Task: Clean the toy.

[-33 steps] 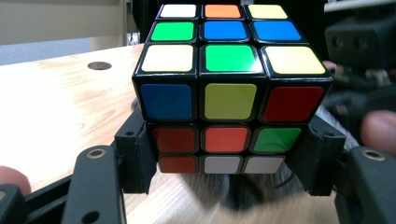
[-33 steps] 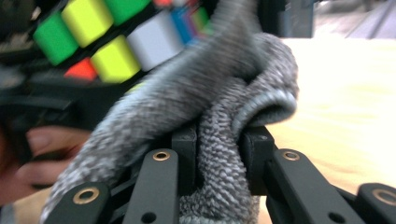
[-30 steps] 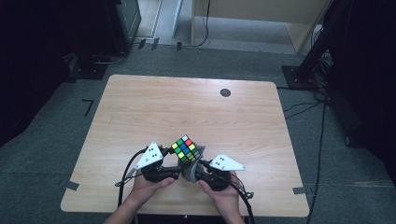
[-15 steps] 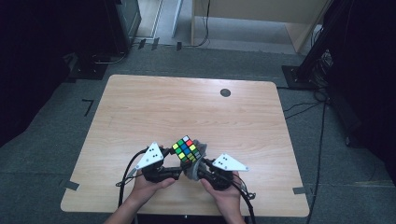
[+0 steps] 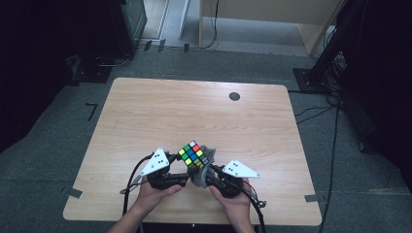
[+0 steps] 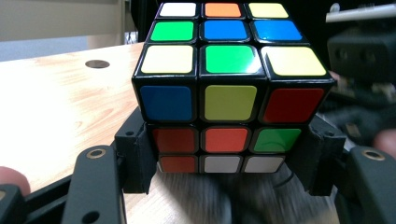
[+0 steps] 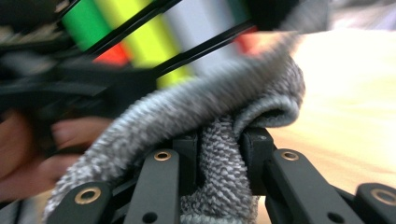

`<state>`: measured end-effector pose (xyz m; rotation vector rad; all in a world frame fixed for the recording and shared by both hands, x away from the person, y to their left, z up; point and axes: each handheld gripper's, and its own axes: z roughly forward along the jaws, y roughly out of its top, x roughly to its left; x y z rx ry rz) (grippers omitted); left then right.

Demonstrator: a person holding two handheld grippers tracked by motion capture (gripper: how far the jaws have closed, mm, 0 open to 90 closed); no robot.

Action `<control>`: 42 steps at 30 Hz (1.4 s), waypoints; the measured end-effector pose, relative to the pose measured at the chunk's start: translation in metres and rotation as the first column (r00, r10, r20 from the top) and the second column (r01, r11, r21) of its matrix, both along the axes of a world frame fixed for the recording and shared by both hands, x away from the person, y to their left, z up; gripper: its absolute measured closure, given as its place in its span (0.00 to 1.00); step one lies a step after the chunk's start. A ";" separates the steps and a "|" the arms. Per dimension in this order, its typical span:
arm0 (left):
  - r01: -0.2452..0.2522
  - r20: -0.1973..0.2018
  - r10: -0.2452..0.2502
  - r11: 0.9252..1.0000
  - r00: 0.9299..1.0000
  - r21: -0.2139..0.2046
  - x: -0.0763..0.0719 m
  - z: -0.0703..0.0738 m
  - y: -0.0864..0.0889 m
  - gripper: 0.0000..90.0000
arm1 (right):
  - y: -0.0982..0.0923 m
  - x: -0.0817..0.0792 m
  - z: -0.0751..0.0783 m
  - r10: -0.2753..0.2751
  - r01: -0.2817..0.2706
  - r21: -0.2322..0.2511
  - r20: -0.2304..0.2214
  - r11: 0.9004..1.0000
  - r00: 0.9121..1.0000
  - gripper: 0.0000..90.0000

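I am holding the cube [image 6: 231, 88] just above the near middle of the tabletop [image 5: 194, 111], and I am wiping it with the cloth [image 7: 219, 116]. My left hand-held gripper [image 6: 231, 163] is clamping the cube's lower layers, its jaws pressing on the two opposite sides, so the cube is sitting upright between them with the scrambled top face showing. My right hand-held gripper [image 7: 219, 154] is pinching a bunched fold of the grey cloth, jaws nearly together on it, and the cloth is lying against the cube's right underside, touching it. In the high view the cube [image 5: 193, 154] is sitting between my two hand-held grippers, the left [image 5: 182, 178] and the right [image 5: 206, 178], with the cloth [image 5: 199, 175] tucked under it.

I judge the wiping to be in mid-course. Next I am thinking of dragging the cloth across another face, which calls for keeping the left grip firm so the cube isn't twisting out.

I am seeing no brand, label or writing on the cube, the cloth or the tabletop.
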<state>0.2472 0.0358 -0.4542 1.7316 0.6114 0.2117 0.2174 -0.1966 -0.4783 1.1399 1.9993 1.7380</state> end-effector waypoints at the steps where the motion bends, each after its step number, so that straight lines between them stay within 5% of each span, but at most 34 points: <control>1: 0.000 0.001 0.000 1.000 1.000 0.002 0.000 0.000 0.000 0.38 | 0.007 -0.001 -0.002 0.041 -0.041 -0.001 -0.011 0.999 0.999 0.81; 4: 0.000 0.008 0.000 1.000 1.000 0.003 0.000 0.001 0.001 0.38 | 0.016 -0.003 -0.004 0.100 -0.100 -0.023 -0.009 0.995 0.995 0.81; 6: 0.003 0.013 -0.003 1.000 1.000 0.006 0.001 0.002 0.003 0.38 | 0.010 -0.001 -0.001 0.079 -0.079 -0.032 -0.003 0.996 0.997 0.81; 8: -0.001 0.022 0.001 1.000 1.000 0.014 0.001 0.003 0.005 0.38 | -0.008 0.004 0.003 -0.004 0.005 0.015 -0.003 1.000 1.000 0.81; 11: 0.002 0.024 -0.003 0.998 1.000 0.056 0.003 0.002 0.005 0.38 | -0.037 0.005 0.010 -0.149 0.146 0.136 0.013 0.980 0.989 0.81; 13: 0.034 0.042 -0.039 0.993 0.998 0.112 0.002 -0.001 0.001 0.38 | -0.046 0.003 0.021 -0.177 0.167 0.143 0.060 0.975 0.982 0.81; 16: 0.088 0.122 -0.119 0.968 0.985 0.233 -0.008 -0.003 -0.011 0.38 | -0.043 -0.002 0.036 -0.144 0.128 0.125 0.126 0.984 0.982 0.81; 17: 0.091 0.141 -0.128 0.965 0.982 0.246 -0.011 -0.003 -0.014 0.38 | -0.039 -0.004 0.040 -0.125 0.109 0.111 0.149 0.988 0.981 0.81; 20: 0.082 0.144 -0.118 0.969 0.983 0.234 -0.014 -0.002 -0.017 0.38 | -0.034 -0.004 0.034 -0.121 0.108 0.099 0.146 0.989 0.982 0.81; 23: 0.093 0.125 -0.118 0.978 0.985 0.187 -0.012 0.001 -0.012 0.38 | -0.034 0.006 0.014 -0.111 0.109 0.061 0.032 0.992 0.993 0.81; 25: 0.099 0.128 -0.122 0.980 0.984 0.173 -0.011 0.003 -0.010 0.38 | -0.033 0.008 0.008 -0.110 0.110 0.043 0.001 0.993 0.994 0.81; 31: 0.073 0.141 -0.109 0.967 0.984 0.244 -0.009 -0.002 -0.011 0.38 | -0.031 -0.003 0.032 -0.124 0.119 0.045 0.129 0.992 0.984 0.81; 33: 0.081 0.134 -0.114 0.969 0.984 0.235 -0.010 -0.001 -0.011 0.38 | -0.029 -0.003 0.032 -0.122 0.119 0.033 0.131 0.992 0.984 0.81; 38: 0.086 0.151 -0.124 0.968 0.981 0.235 -0.011 0.002 -0.011 0.38 | -0.029 0.005 0.012 -0.115 0.114 0.013 0.035 0.993 0.993 0.81; 42: 0.069 0.150 -0.115 0.957 0.982 0.280 -0.011 -0.003 -0.014 0.38 | -0.031 -0.001 0.028 -0.122 0.120 0.029 0.100 0.992 0.988 0.81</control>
